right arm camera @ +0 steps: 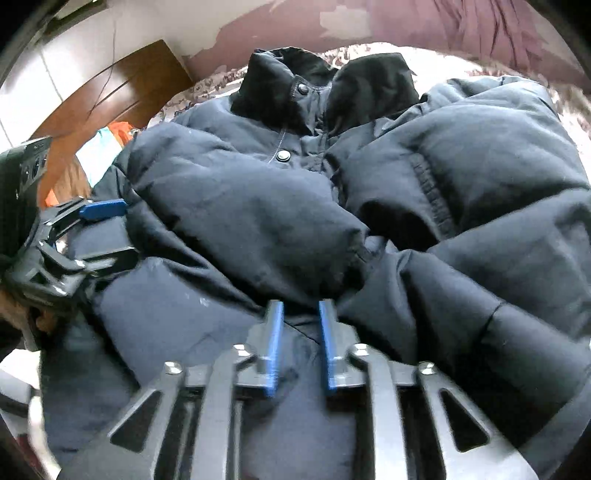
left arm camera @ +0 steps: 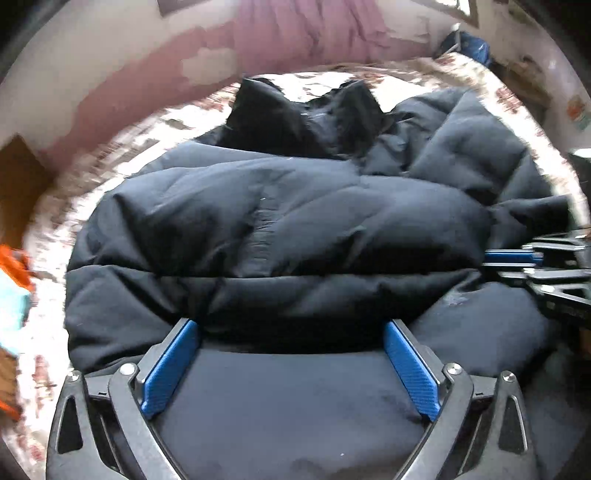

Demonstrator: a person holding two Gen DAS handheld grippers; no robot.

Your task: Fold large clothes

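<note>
A large dark navy puffer jacket (left arm camera: 280,221) lies on a floral bedspread, collar at the far end, sleeves folded across its body. It also fills the right wrist view (right arm camera: 258,206), with its collar and snap buttons at the top. My left gripper (left arm camera: 291,325) is open wide, its blue pads resting over the jacket's near hem. My right gripper (right arm camera: 301,306) has its blue pads close together on a fold of jacket fabric. The right gripper shows at the right edge of the left wrist view (left arm camera: 517,258), and the left gripper shows at the left of the right wrist view (right arm camera: 96,229).
The floral bedspread (left arm camera: 122,147) surrounds the jacket. A pink peeling wall (left arm camera: 155,62) and purple curtain (left arm camera: 314,29) stand behind. A wooden headboard (right arm camera: 122,92) is at the left. Orange and teal cloth (left arm camera: 14,280) lies at the left edge.
</note>
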